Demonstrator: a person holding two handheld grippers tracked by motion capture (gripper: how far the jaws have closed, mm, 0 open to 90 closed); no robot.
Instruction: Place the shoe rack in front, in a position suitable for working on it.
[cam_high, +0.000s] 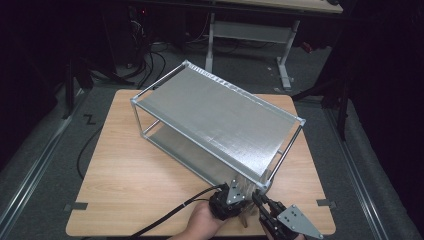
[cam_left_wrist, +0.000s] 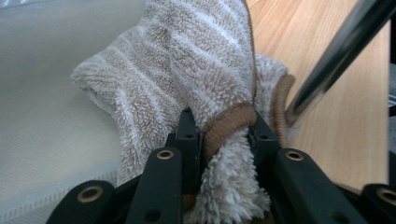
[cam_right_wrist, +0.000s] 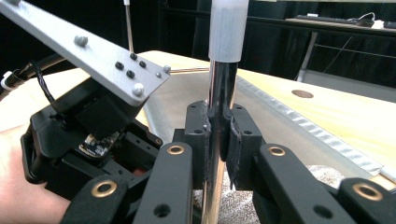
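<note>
My right claw (cam_right_wrist: 218, 135) clamps the near chrome post (cam_right_wrist: 219, 93) to steady the shelf rack (cam_high: 220, 120), while my left claw (cam_left_wrist: 219, 140) pinches the striped towel (cam_left_wrist: 187, 70) against its lower shelf (cam_left_wrist: 46, 107) for wiping.

The rack (cam_high: 215, 120) takes the middle and far right of the table (cam_high: 120, 190), so free room stays on the near left wood.

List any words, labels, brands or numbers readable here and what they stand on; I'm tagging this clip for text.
None: no readable text stands on anything.
The metal shelf rack, the striped towel in the left gripper, the chrome post in the right gripper and the wooden table bear no lettering.
</note>
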